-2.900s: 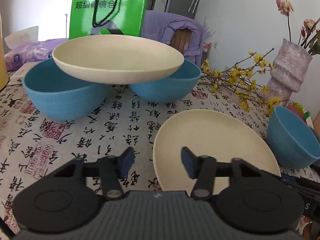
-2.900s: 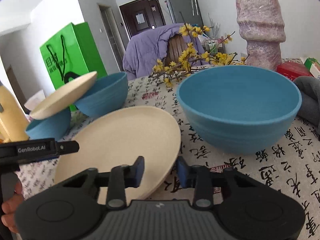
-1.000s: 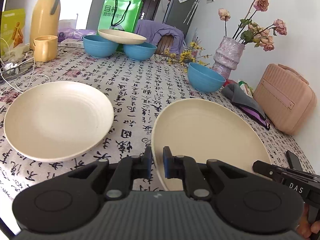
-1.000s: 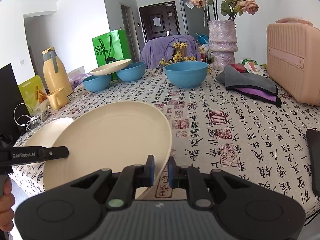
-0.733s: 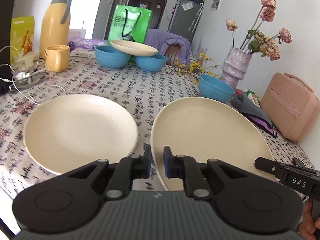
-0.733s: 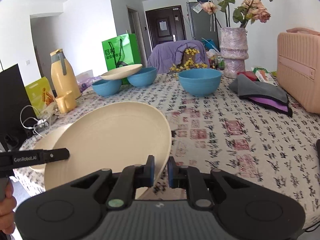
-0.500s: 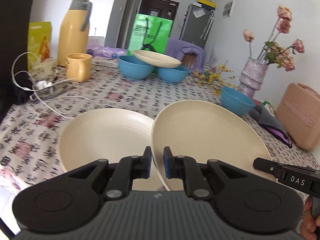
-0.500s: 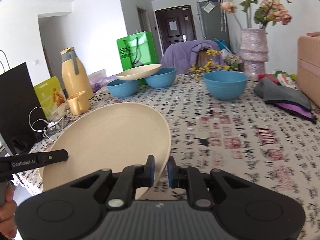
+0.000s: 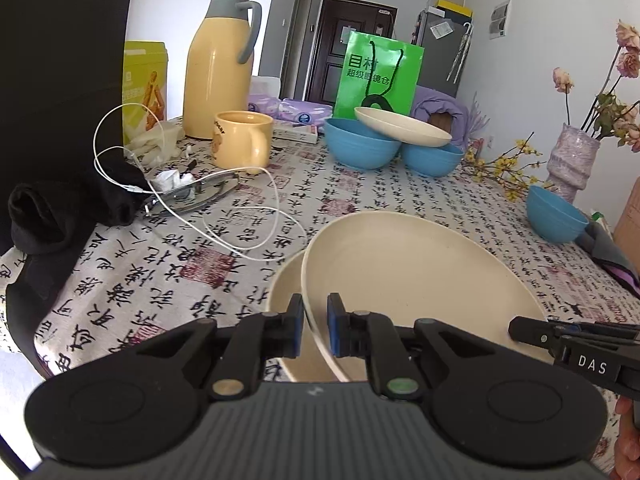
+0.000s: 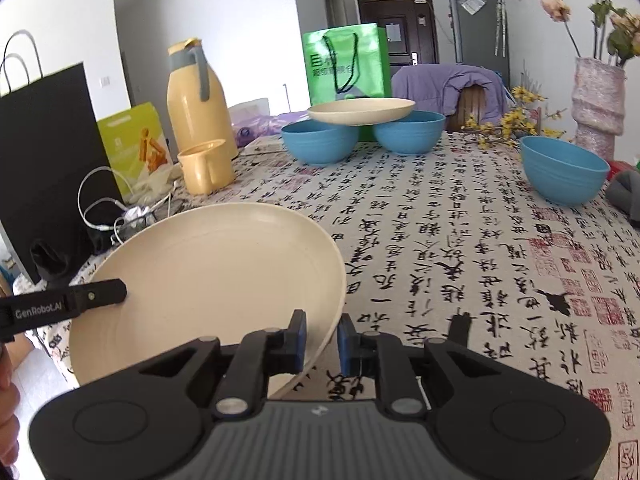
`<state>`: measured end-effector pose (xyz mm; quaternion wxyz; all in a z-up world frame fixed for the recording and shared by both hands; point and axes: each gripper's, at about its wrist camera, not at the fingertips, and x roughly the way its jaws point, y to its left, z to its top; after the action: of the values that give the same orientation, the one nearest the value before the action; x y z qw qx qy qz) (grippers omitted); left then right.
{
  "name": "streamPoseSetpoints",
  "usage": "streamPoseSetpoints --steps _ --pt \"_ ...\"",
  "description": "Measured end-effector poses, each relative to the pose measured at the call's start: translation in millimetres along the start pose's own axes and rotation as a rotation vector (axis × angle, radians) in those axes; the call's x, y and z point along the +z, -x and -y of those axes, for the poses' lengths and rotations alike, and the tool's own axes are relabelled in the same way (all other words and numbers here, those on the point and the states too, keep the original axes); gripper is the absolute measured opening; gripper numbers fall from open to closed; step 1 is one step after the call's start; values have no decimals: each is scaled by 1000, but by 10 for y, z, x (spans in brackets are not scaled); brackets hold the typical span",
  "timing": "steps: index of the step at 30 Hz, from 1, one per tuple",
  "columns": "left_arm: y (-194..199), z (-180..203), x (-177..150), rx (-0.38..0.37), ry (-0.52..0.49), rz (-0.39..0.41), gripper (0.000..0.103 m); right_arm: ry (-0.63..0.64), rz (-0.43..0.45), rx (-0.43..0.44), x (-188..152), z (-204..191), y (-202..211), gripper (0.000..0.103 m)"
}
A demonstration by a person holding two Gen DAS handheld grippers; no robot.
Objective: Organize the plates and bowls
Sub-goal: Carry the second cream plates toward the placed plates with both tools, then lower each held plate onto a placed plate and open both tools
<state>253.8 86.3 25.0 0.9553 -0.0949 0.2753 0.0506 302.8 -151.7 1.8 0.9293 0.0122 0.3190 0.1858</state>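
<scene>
Plate (image 9: 420,280) of matte cream, round and shallow with a raised rim, hangs tilted between both tools over a second cream plate (image 9: 288,300) lying flat on the table; whether the two touch cannot be told. The left gripper (image 9: 315,330) has its blue pads pressed together on the near-left rim. The right gripper (image 10: 322,340) straddles the opposite rim, its jaws opening with the rim between them and a gap showing beside the right pad.

A cloth printed with black calligraphy and red seals (image 10: 460,248) covers the table. At the far end a third cream plate (image 10: 360,111) bridges two ribbed blue bowls (image 10: 320,142) (image 10: 410,131), with another blue bowl (image 10: 564,176) well apart to the right near a textured pink vase (image 10: 596,104). To the left stand a glossy yellow flask (image 9: 220,68), a yellow mug (image 9: 242,140), a looping white cable (image 9: 240,224) and a black paper bag (image 10: 44,152). A green bag (image 9: 378,76) stands behind the bowls.
</scene>
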Motion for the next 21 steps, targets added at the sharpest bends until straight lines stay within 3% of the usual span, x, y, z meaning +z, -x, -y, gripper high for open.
streamPoseSetpoints --steps 5,11,18,21 --pt "-87 -83 -49 18 -6 -2 13 49 -7 -14 2 -141 -117 18" --pt "-114 -5 -72 74 -104 30 13 132 1 -62 -13 -267 -185 19" --pt "-106 -8 -73 71 -119 38 15 234 6 -95 -60 -399 -229 28" --pt "-69 4 -76 73 -121 42 17 224 6 -86 -49 -375 -217 26"
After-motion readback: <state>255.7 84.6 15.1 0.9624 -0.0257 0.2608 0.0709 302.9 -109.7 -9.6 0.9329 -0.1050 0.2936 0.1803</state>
